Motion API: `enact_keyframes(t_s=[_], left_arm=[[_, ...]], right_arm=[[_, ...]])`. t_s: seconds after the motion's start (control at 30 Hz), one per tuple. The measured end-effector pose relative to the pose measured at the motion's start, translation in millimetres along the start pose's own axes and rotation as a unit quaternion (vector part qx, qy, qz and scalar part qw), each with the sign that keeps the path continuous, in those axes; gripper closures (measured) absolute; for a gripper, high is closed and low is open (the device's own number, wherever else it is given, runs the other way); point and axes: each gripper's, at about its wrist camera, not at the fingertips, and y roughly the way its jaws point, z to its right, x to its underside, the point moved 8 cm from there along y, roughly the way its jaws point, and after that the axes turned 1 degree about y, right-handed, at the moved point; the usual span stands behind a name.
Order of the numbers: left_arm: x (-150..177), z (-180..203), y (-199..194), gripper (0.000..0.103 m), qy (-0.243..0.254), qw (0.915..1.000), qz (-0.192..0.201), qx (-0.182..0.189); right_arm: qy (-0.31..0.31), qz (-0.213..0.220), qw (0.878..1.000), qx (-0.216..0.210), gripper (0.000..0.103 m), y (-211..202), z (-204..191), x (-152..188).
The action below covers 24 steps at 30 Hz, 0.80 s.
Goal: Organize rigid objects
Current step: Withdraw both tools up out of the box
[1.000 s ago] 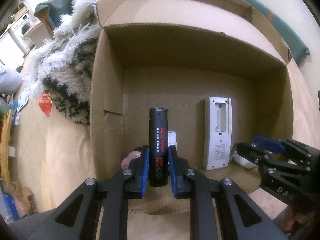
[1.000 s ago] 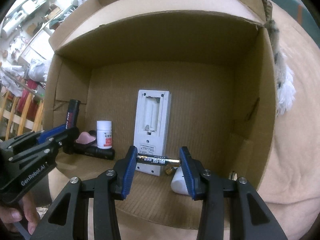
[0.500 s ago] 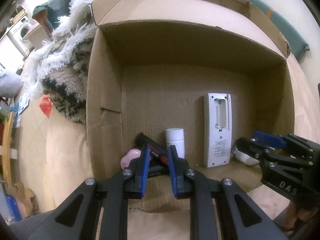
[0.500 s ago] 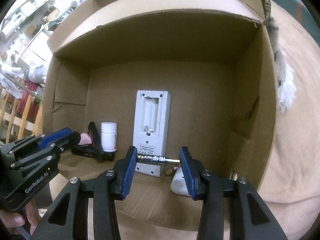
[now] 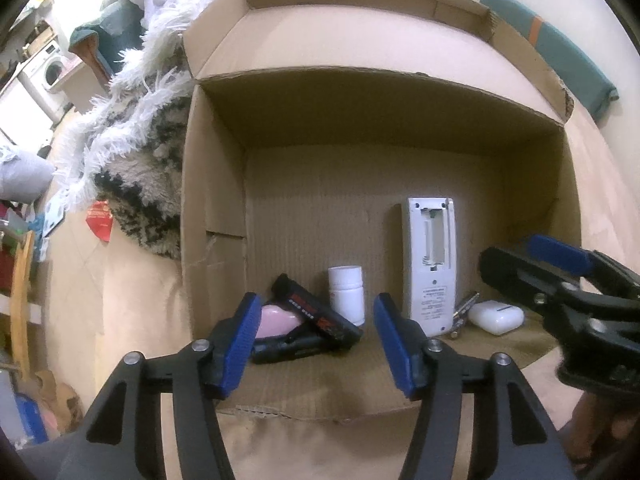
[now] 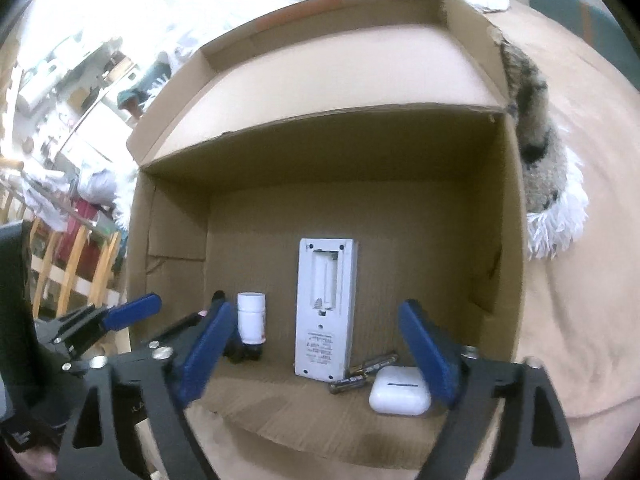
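Note:
An open cardboard box (image 5: 216, 184) (image 6: 504, 248) lies on its side. Inside are a black battery pack with red print (image 5: 316, 316), a pink object (image 5: 274, 322), a white bottle (image 5: 347, 294) (image 6: 251, 316), a white remote with an open battery bay (image 5: 430, 264) (image 6: 325, 308), two batteries (image 6: 360, 372) (image 5: 464, 312) and a white earbud case (image 6: 399, 395) (image 5: 496, 316). My left gripper (image 5: 316, 346) is open and empty in front of the battery pack. My right gripper (image 6: 320, 356) is open and empty in front of the remote and batteries.
A shaggy black-and-white rug (image 5: 132, 152) lies against the box's left side and shows at the right in the right wrist view (image 6: 548, 184). The box sits on a beige surface (image 5: 132, 320). Household clutter and a washing machine (image 5: 48, 76) stand far left.
My left gripper let go of the black battery pack, which now lies in the box. My right gripper let go of the battery, which now lies beside the remote. Both grippers opened and drew back.

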Motion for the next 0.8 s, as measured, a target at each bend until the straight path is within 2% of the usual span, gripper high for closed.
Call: enact_keyframes(t_s=[0.17, 0.33, 0.47, 0.63, 0.73, 0.8], left_arm=[[1.7, -5.7, -2.5, 0.046, -0.013, 0.9999, 0.001, 0.000], [-0.2, -4.7, -12.1, 0.046, -0.006, 0.9998, 0.019, 0.003], [-0.1, -6.1, -22.2, 0.046, 0.001, 0.9992, 0.033, -0.023], [-0.5, -14.2, -33.3, 0.046, -0.010, 0.9992, 0.037, -0.013], [0.4, -17.0, -42.2, 0.046, -0.011, 0.9990, 0.040, -0.019], [1.1, -15.7, -48.1, 0.046, -0.003, 0.9991, 0.043, -0.008]], right_arm=[[0.001, 0.025, 1.000, -0.005, 0.000, -9.3, -0.4, -9.9], [-0.004, 0.042, 0.999, 0.001, 0.000, -14.7, -2.8, -12.8], [-0.003, 0.041, 0.999, 0.018, 0.000, -17.6, 1.8, -9.2], [0.013, 0.072, 0.997, 0.019, 0.000, -36.7, 7.0, -10.9], [0.021, 0.085, 0.996, 0.016, 0.000, -50.0, 8.6, -7.2], [0.024, 0.086, 0.996, 0.017, 0.000, -57.7, 10.8, -0.9]])
